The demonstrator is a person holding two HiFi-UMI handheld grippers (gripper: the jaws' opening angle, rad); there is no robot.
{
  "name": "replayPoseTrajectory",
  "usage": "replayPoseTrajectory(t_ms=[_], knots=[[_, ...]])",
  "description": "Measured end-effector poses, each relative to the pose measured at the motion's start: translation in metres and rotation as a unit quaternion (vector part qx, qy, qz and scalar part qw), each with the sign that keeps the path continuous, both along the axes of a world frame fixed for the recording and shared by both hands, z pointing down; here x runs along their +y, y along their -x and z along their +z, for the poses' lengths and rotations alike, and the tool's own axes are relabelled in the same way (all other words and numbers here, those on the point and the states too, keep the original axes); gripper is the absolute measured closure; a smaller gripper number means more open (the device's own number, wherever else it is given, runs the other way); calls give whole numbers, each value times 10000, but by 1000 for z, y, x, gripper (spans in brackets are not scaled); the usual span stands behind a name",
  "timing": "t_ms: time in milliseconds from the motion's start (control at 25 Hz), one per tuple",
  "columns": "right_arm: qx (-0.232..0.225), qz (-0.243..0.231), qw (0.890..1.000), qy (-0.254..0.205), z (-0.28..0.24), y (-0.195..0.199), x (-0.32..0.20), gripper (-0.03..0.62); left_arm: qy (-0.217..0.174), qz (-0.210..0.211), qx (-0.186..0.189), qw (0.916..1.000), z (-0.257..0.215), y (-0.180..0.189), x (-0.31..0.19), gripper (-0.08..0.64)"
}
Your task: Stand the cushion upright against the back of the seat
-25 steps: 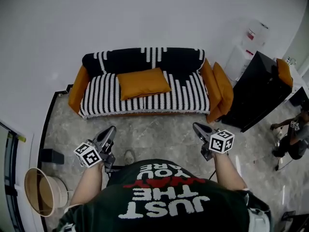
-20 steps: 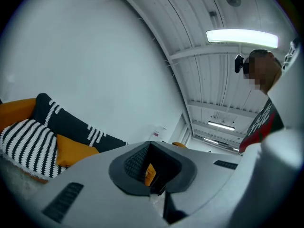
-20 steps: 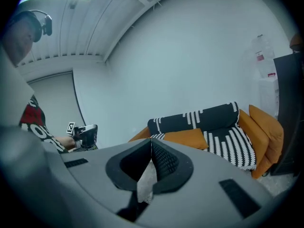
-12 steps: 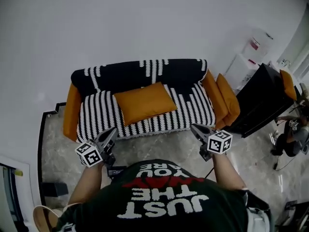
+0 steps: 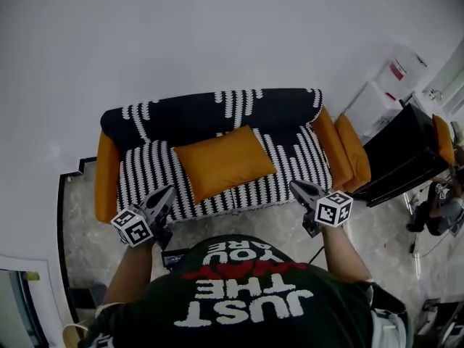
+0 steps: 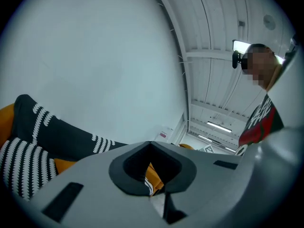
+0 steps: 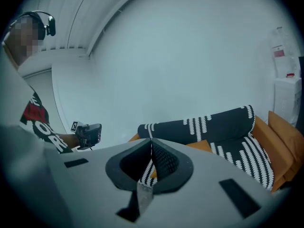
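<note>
An orange cushion (image 5: 223,162) lies flat and a little askew on the seat of a sofa (image 5: 290,158) with a black-and-white striped cover. The sofa's dark backrest (image 5: 210,111) runs behind it against the white wall. My left gripper (image 5: 161,198) hovers at the seat's front edge, left of the cushion, shut and empty. My right gripper (image 5: 296,188) hovers at the front edge right of the cushion, also shut and empty. In the left gripper view a sliver of the cushion (image 6: 64,165) shows below the backrest (image 6: 61,137). The right gripper view shows the cushion (image 7: 202,146) and the left gripper (image 7: 90,134).
A second orange cushion (image 5: 353,151) leans outside the sofa's right arm. A black cabinet (image 5: 402,158) and a white dispenser (image 5: 395,75) stand at the right, with a person (image 5: 438,209) crouched beyond. Marble floor lies under my feet.
I have walked up to the sofa: it has grown larger and slid down in the head view, and both grippers now reach its front edge. The cushion has not moved.
</note>
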State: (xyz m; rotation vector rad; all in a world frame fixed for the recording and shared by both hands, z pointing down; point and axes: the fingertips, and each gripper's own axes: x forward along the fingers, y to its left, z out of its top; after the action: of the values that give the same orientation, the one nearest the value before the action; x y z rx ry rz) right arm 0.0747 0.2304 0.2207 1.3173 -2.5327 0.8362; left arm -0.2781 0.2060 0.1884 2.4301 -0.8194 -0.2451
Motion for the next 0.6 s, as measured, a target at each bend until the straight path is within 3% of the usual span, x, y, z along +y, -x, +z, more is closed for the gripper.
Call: replayPoseTrajectory(t_ms=[280, 600], knots=[[-221, -330, 9991, 113, 24, -32, -68, 566, 114, -316, -267, 9991, 13, -29, -50, 558], [-350, -1081, 9935, 65, 39, -94, -175, 566, 310, -758, -683, 9943, 26, -120, -109, 558]])
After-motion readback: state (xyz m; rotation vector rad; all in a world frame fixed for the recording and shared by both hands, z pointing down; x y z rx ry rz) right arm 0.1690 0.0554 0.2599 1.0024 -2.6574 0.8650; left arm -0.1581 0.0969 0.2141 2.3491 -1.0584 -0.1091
